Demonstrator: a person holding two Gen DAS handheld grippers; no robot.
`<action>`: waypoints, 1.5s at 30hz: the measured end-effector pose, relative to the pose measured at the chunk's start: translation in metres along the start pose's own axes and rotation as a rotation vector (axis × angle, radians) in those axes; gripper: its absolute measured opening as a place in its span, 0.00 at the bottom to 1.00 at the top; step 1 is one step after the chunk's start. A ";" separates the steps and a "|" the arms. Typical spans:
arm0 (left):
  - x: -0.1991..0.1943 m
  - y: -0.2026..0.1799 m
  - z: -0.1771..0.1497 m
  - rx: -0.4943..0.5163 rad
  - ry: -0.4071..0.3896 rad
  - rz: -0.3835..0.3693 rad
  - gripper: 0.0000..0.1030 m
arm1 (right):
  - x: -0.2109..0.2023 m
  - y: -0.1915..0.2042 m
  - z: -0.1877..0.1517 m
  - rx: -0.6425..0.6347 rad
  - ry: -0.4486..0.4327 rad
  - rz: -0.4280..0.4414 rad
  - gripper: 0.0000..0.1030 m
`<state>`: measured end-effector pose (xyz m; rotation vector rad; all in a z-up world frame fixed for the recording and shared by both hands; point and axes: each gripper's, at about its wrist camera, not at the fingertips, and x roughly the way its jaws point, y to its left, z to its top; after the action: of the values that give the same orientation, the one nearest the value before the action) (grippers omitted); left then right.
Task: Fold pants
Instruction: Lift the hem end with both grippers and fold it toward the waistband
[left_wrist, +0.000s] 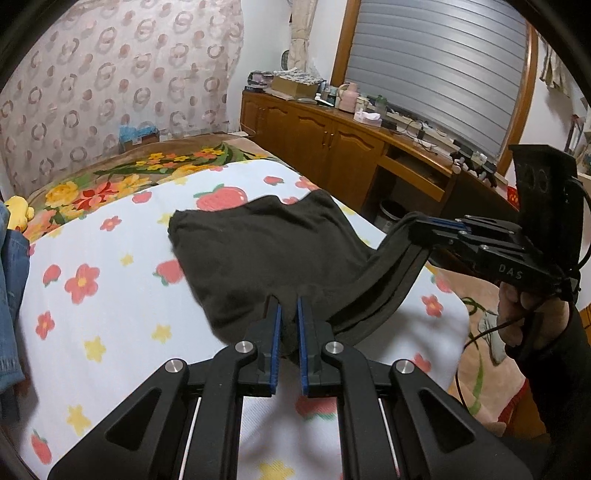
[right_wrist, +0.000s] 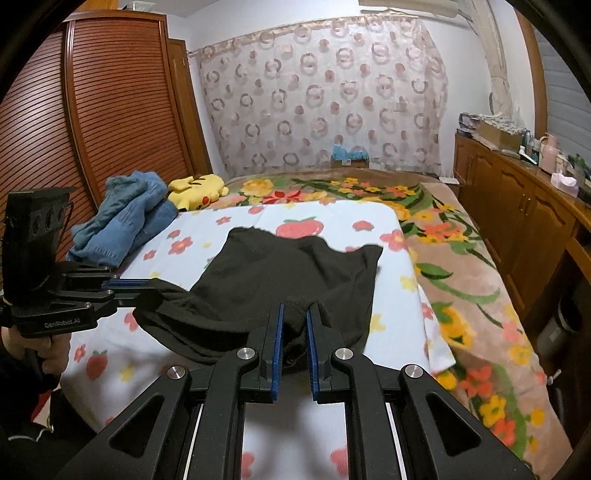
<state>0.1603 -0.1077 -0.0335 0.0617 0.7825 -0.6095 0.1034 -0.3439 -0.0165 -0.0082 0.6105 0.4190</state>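
Observation:
Dark brown pants (left_wrist: 258, 251) lie on the white flower-and-fruit print sheet (left_wrist: 110, 295) on the bed, their far part flat and the near edge lifted off the sheet. My left gripper (left_wrist: 287, 308) is shut on a bunch of that near edge. In the same view my right gripper (left_wrist: 415, 225) comes in from the right, shut on the edge's other end, with cloth stretched between the two. In the right wrist view the right gripper (right_wrist: 296, 314) pinches the pants (right_wrist: 295, 266), and the left gripper (right_wrist: 147, 290) holds the left end.
A heap of blue jeans (right_wrist: 122, 221) and a yellow plush toy (right_wrist: 199, 188) lie at the sheet's far left. A wooden cabinet (left_wrist: 332, 140) with clutter on top runs along the bed's right side, with a bin (left_wrist: 388, 216) below. A slatted wardrobe (right_wrist: 92, 110) stands on the left.

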 end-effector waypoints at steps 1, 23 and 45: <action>0.003 0.002 0.003 0.000 0.002 0.002 0.09 | 0.004 -0.002 0.003 0.000 -0.001 0.003 0.11; 0.061 0.056 0.076 0.005 0.023 0.060 0.09 | 0.085 -0.032 0.044 -0.045 0.005 0.005 0.11; 0.072 0.085 0.082 -0.008 -0.003 0.100 0.41 | 0.087 -0.036 0.059 0.005 0.047 -0.043 0.28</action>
<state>0.2976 -0.0952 -0.0375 0.0916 0.7745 -0.5115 0.2136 -0.3364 -0.0206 -0.0268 0.6566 0.3763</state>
